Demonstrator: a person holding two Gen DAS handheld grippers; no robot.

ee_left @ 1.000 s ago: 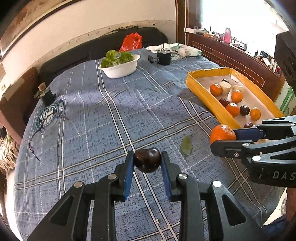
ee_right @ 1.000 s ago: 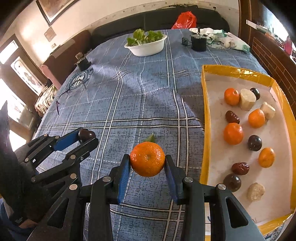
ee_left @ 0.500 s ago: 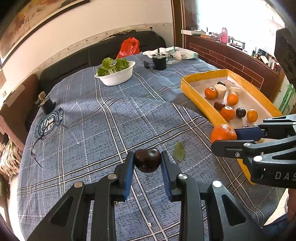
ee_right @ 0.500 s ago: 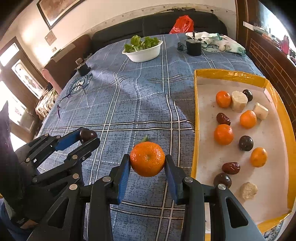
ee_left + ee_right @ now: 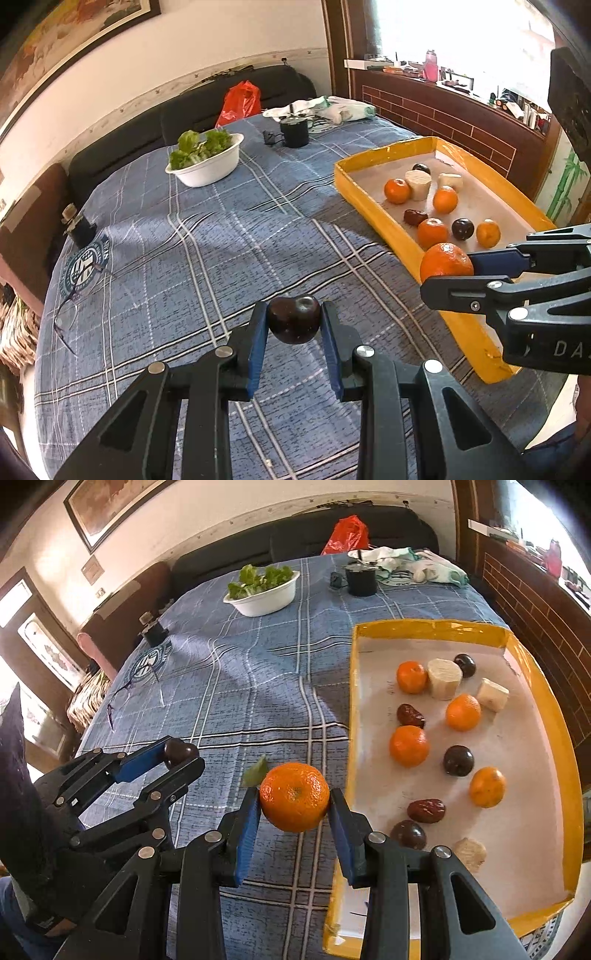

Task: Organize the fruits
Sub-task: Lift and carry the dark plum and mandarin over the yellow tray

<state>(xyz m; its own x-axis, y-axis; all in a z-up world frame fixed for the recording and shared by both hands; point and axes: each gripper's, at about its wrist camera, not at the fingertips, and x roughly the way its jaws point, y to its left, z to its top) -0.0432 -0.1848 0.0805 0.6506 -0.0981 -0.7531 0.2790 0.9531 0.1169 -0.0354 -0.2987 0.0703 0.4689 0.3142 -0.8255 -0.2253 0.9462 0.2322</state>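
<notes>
My left gripper [image 5: 294, 325] is shut on a dark plum [image 5: 294, 319] and holds it above the blue plaid tablecloth; it also shows in the right wrist view [image 5: 177, 751]. My right gripper [image 5: 294, 806] is shut on an orange [image 5: 294, 796], held in the air just left of the yellow tray [image 5: 424, 628]; it also shows in the left wrist view [image 5: 447, 260]. The tray [image 5: 364, 201] holds several oranges, dark plums, dates and pale cut pieces on white paper.
A white bowl of lettuce [image 5: 207, 162] and a black cup [image 5: 294, 132] stand at the far side, with cloth and a red bag [image 5: 239, 101] behind. A green leaf [image 5: 255, 771] lies on the cloth. Glasses [image 5: 74, 306] and a small bottle [image 5: 79, 225] are at the left.
Both grippers have risen and drawn back with their fruit still held, so the table and tray look farther away. The leaf has passed out of the left wrist view.
</notes>
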